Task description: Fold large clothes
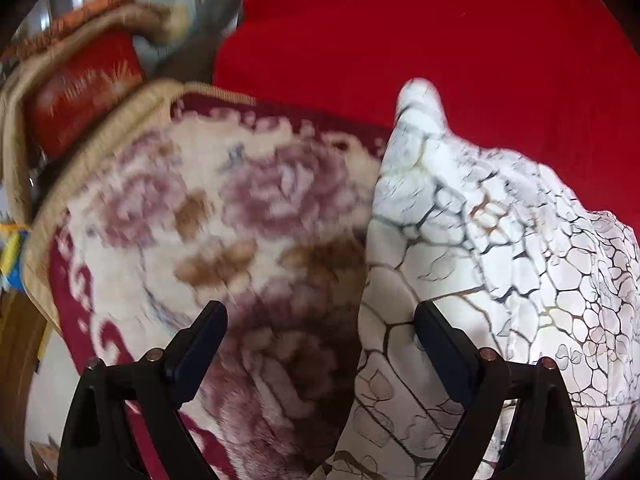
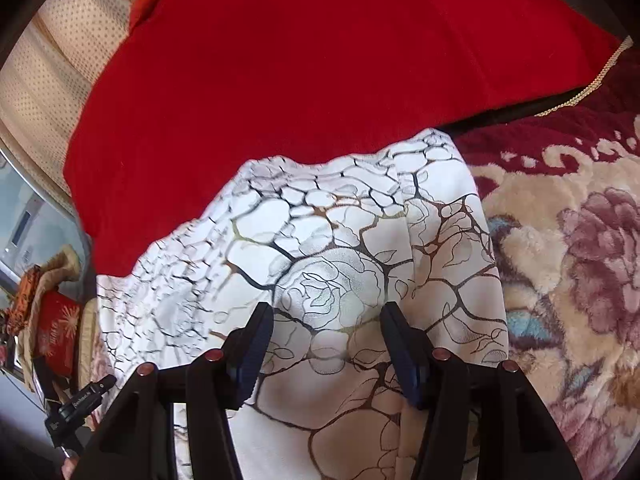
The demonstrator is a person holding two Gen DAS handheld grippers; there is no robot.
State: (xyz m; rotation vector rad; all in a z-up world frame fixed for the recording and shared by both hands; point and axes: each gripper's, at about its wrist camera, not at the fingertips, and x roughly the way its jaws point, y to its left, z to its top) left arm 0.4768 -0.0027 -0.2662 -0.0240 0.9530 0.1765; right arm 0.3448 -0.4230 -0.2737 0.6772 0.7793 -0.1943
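Observation:
A white garment with a dark cracked-line and rose print [image 2: 340, 264] lies on a floral plush blanket [image 2: 568, 248]. In the left wrist view the garment [image 1: 480, 240] fills the right side, bunched into a raised point at its far end. My left gripper [image 1: 320, 316] is open over the garment's left edge, one finger above the blanket [image 1: 224, 216], the other above the cloth. My right gripper [image 2: 326, 316] is open just above the middle of the garment, holding nothing.
A red cloth [image 2: 300, 64] covers the surface beyond the garment. A beige cushion [image 2: 52, 80] sits at the far left. A red box [image 1: 80, 92] and an orange-trimmed beige cloth [image 1: 96, 20] lie past the blanket's beige edge. The left gripper's black tip [image 2: 80, 404] shows at lower left.

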